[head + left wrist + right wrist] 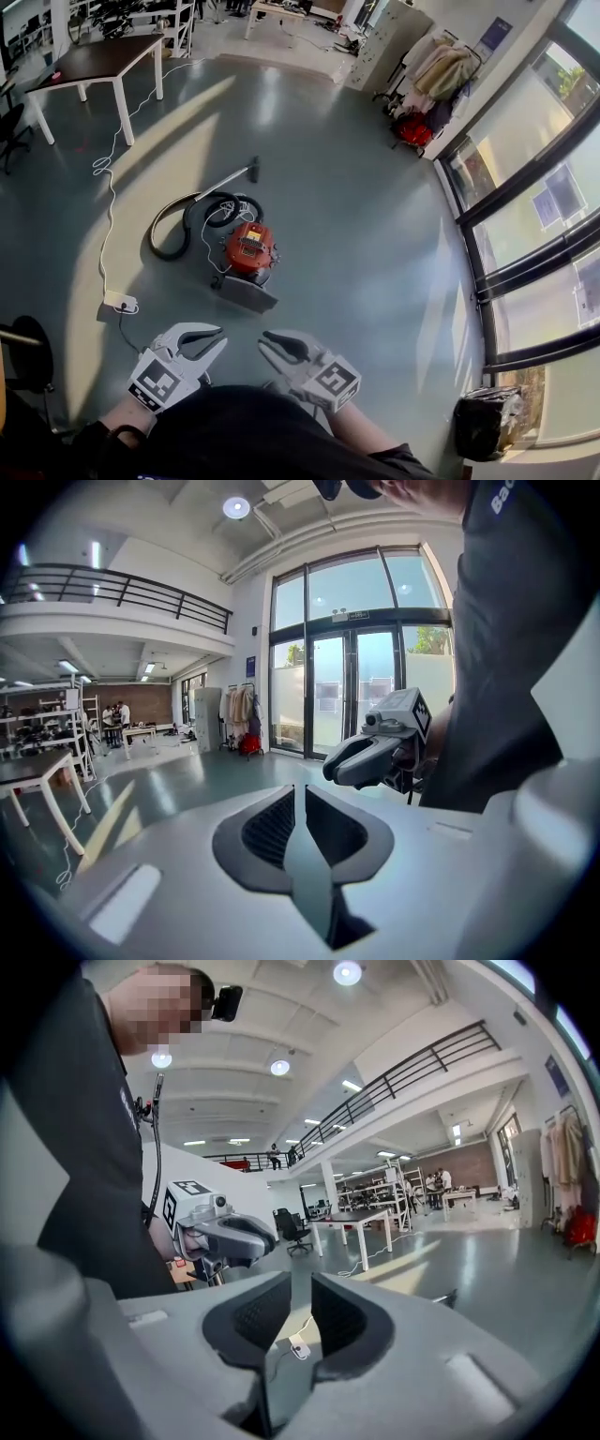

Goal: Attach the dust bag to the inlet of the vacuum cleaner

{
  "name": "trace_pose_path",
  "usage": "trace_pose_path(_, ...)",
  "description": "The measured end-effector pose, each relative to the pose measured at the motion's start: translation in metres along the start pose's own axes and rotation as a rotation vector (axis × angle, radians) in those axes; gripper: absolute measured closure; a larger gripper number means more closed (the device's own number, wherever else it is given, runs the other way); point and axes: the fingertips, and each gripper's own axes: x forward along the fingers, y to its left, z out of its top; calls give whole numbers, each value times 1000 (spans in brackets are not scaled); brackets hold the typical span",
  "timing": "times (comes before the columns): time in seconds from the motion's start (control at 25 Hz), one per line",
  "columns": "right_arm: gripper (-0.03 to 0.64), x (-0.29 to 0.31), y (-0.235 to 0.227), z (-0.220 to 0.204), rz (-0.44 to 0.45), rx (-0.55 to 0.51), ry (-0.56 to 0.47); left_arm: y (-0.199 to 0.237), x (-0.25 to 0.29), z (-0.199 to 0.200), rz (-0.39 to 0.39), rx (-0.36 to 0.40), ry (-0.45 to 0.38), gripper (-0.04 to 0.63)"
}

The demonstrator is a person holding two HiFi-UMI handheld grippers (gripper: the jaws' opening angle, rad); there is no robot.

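The left gripper (221,336) and right gripper (263,344), jaws narrowly apart and empty, hover well short of the red vacuum cleaner (249,249); the task looks barely begun, and next comes finding the unseen dust bag.

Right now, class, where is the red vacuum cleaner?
In the head view, the red vacuum cleaner sits on the floor mid-frame, its coiled hose to its left.

From my station I count two sets of tongs, namely the left tongs (221,337) and the right tongs (262,343), one red vacuum cleaner (249,251), one black hose (178,225), one white cable (101,167), one power strip (120,302), one dark-topped desk (94,61) and one black-bagged bin (487,422).
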Motion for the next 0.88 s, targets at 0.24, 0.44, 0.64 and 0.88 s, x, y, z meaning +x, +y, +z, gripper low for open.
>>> trace_pose_path(0.24,624,-64,5,-3,79,-12,-47,-51,36,22,58,-60,-35,578)
trace_pose_path(0.44,624,-91,8,-3,130,5,-67,-80,50,41,66,-47,-35,578)
trace_pose_path(0.64,624,-96,19,5,111,-13,-92,-87,47,44,59,-51,-61,578)
trace_pose_path(0.88,624,-91,33,2,104,-16,-100,-103,43,47,5,-23,-62,578)
